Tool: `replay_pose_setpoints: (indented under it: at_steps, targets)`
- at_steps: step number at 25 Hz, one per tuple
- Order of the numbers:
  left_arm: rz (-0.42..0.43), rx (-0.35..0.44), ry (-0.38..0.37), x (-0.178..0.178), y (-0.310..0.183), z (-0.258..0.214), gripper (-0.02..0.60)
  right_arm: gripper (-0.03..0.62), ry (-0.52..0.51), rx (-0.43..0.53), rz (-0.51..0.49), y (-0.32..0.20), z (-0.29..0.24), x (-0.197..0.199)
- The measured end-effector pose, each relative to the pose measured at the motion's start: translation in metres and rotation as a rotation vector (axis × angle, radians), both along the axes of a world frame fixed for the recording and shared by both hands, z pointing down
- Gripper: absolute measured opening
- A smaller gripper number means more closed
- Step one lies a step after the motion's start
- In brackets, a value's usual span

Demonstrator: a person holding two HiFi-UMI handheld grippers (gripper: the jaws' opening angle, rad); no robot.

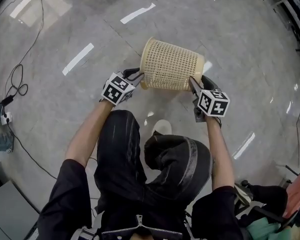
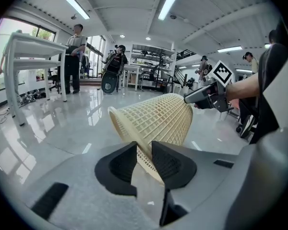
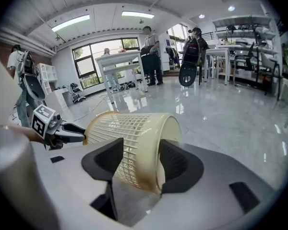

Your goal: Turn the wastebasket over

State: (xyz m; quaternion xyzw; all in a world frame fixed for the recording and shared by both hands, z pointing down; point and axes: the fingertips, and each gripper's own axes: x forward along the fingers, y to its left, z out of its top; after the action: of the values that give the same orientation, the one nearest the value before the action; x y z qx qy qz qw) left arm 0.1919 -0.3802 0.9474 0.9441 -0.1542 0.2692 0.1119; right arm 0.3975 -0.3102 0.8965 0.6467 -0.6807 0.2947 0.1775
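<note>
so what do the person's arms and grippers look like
The left gripper and right gripper each have a pale grey body, black pads and a white cube with black square markers. The person wears short black sleeves.

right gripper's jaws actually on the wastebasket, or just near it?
Touching. In the right gripper view the right gripper clamps the wastebasket at its end, both jaws against it.
</note>
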Motion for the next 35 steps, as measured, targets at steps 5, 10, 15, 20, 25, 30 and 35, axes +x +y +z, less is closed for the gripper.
replay_pose_setpoints:
  at_steps: [5,10,15,20,25,30,35]
  targets:
    - [0.057,-0.038,0.007,0.029,0.014,0.013,0.114,0.242,0.060,0.058,0.036,0.008,-0.024,0.021]
    - [0.039,-0.096,0.003,0.022,0.012,0.030,0.124,0.163,0.204,0.078,-0.037,-0.002,-0.039,0.010]
    - [-0.021,-0.098,0.029,-0.004,0.001,0.031,0.129,0.161,0.225,0.073,-0.097,-0.022,-0.039,-0.015]
    - [-0.038,-0.044,-0.012,-0.033,-0.008,0.029,0.130,0.156,0.198,0.066,-0.159,-0.034,-0.029,-0.037]
    - [-0.058,-0.093,-0.111,-0.047,-0.006,0.046,0.134,0.144,0.249,0.099,-0.223,-0.044,-0.039,-0.063]
    - [-0.073,-0.145,-0.102,-0.055,0.001,0.061,0.150,0.135,0.258,0.118,-0.261,-0.054,-0.047,-0.079]
    - [-0.090,-0.125,-0.116,-0.076,-0.001,0.069,0.183,0.133,0.275,0.130,-0.319,-0.064,-0.048,-0.102]
